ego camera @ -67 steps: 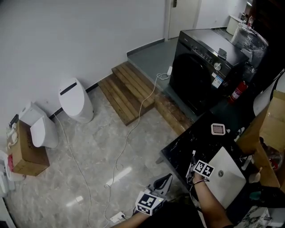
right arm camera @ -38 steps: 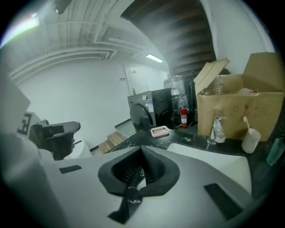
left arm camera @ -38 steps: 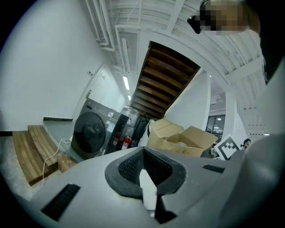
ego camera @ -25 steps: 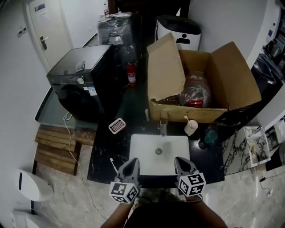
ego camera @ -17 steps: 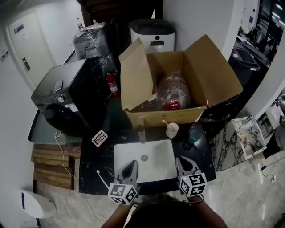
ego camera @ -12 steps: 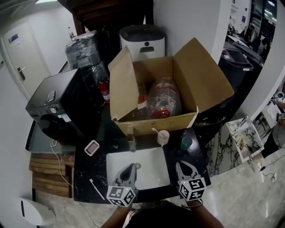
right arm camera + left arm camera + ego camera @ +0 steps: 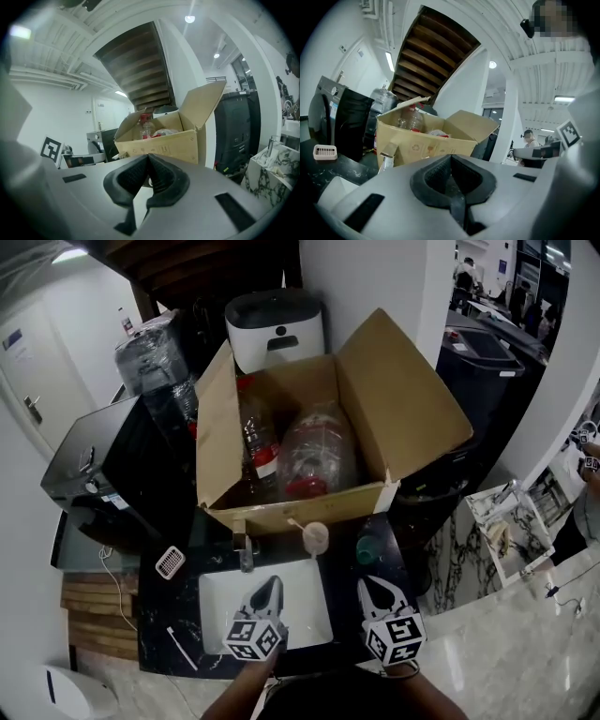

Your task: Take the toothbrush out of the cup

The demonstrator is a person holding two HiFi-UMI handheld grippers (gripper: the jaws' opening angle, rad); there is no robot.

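Two grippers sit lowest in the head view, at 6 o'clock. The left gripper (image 7: 270,589) hangs over the white sink (image 7: 217,607), and the right gripper (image 7: 375,589) is beside the sink's right rim, over the black table (image 7: 155,610). Each gripper view shows its jaws pressed together with nothing between them.

A thin white stick (image 7: 181,648) lies on the table at 9 o'clock from the left gripper. A faucet (image 7: 246,556) stands at the sink's far rim, and a small white grid piece (image 7: 170,562) rests at 9 o'clock from it.

The cup (image 7: 316,538) stands on the table just past the sink's far right corner. It is at 1 o'clock from the left gripper and 11 o'clock from the right, apart from both. The toothbrush (image 7: 297,524) stands in the cup. Its long axis is tilted and its free end points to 10 o'clock, toward the box's front wall. Which end is up is too small to tell. A green container (image 7: 367,547) stands near the cup, at 3 o'clock from it.

Farther off, the open cardboard box (image 7: 403,399) holds plastic bottles (image 7: 314,451). A black washer (image 7: 89,474) stands at 9 o'clock from the box and a white appliance (image 7: 275,329) at 12.
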